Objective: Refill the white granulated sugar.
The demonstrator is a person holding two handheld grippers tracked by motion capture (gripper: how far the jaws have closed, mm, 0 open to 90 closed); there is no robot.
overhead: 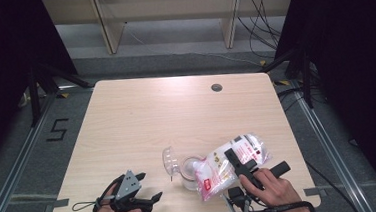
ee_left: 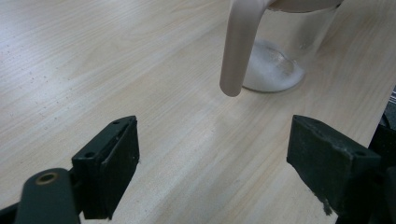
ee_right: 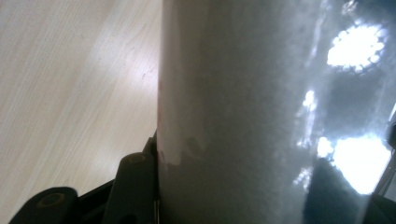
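A clear plastic bag of white granules [overhead: 220,166] with a red label hangs tilted over a clear jar [overhead: 190,175] near the table's front edge. My right gripper [overhead: 239,161] is shut on the bag's upper part. The jar's clear lid [overhead: 169,160] is flipped open to the left. In the left gripper view the jar [ee_left: 280,56] holds a thin layer of white granules, and a pale handle [ee_left: 238,46] hangs down its side. My left gripper [overhead: 149,187] rests open at the front left, and its jaws [ee_left: 219,158] are empty. In the right gripper view the bag [ee_right: 257,116] sits between the jaws.
The wooden table [overhead: 151,113] has a round cable hole [overhead: 217,87] at the back right. Wooden shelving legs [overhead: 108,26] stand beyond the table, with cables [overhead: 262,15] on the floor. Black stand legs [overhead: 39,81] flank both sides.
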